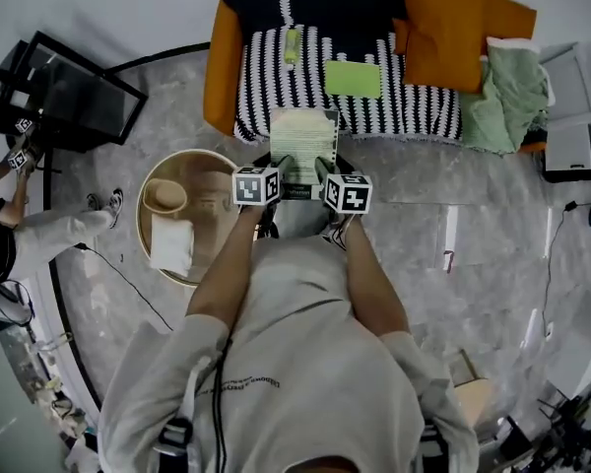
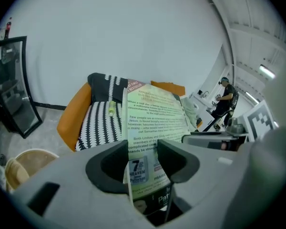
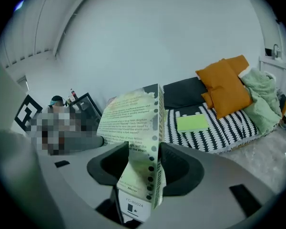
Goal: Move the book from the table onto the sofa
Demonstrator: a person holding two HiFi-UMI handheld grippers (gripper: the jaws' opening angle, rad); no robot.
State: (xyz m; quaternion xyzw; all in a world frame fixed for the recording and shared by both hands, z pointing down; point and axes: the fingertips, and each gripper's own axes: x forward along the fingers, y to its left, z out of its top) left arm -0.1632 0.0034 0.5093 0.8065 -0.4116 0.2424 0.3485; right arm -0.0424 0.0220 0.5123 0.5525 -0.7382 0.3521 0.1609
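Observation:
I hold a pale green book in the air between the round table and the sofa, its back cover of printed text facing up. My left gripper is shut on its near left edge and my right gripper on its near right edge. In the left gripper view the book stands clamped between the jaws of my left gripper. In the right gripper view its dotted spine runs up from my right gripper. The sofa, under a black-and-white striped cover, lies just beyond the book.
On the sofa lie a green pad, a yellow-green marker, orange cushions and a green cloth. A round wooden table at my left bears a cup and a white cloth. A person sits at far left by a black frame.

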